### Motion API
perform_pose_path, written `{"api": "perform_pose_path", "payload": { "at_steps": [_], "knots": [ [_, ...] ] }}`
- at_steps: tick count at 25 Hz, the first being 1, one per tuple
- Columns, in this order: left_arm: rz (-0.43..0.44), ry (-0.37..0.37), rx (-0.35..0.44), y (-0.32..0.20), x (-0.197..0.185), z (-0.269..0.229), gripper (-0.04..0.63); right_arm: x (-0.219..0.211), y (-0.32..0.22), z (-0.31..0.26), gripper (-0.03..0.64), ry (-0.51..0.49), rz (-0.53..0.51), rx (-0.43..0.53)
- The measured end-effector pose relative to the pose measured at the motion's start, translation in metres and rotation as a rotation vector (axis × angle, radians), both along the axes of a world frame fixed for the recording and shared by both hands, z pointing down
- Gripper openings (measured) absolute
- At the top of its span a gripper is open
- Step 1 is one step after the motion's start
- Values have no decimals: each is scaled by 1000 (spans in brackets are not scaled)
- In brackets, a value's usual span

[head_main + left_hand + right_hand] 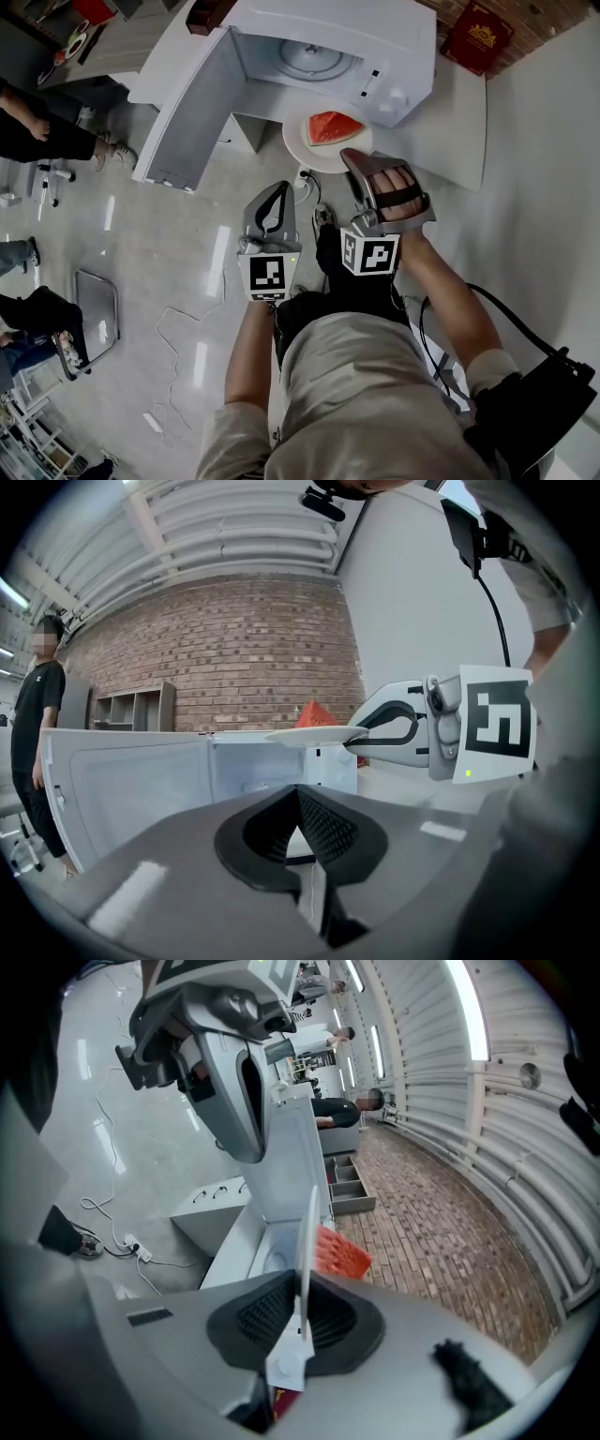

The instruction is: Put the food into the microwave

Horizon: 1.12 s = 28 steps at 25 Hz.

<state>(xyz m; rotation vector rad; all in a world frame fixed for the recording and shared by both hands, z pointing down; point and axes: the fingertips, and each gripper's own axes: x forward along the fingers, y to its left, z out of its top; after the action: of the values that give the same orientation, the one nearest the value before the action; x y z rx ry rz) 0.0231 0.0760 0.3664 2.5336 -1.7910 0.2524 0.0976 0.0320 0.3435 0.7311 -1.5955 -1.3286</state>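
A white microwave (309,56) stands with its door (192,108) swung open to the left and its glass turntable showing. Just in front of the opening hangs a white plate (305,145) bearing a red watermelon wedge (330,127). My right gripper (349,157) is shut on the plate's near rim. In the right gripper view the plate (307,1241) stands edge-on between the pads, with the watermelon (339,1251) beyond. My left gripper (275,190) hovers to the left, below the plate, shut and holding nothing. From the left gripper view the plate (309,733) floats before the microwave (253,771).
A red box (478,36) lies on the white counter (459,131) right of the microwave. A power strip with cables (305,178) lies on the floor below the plate. People stand at the far left (37,122). A metal tray (94,314) sits on the floor.
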Motion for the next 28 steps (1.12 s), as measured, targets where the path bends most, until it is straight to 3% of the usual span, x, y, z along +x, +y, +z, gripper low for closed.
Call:
{"api": "perform_pose_path", "payload": {
  "at_steps": [28],
  "knots": [
    [9,6,-61,-116,-22,59,8,-54,-133,74,29,-1,23,-67]
  ]
}}
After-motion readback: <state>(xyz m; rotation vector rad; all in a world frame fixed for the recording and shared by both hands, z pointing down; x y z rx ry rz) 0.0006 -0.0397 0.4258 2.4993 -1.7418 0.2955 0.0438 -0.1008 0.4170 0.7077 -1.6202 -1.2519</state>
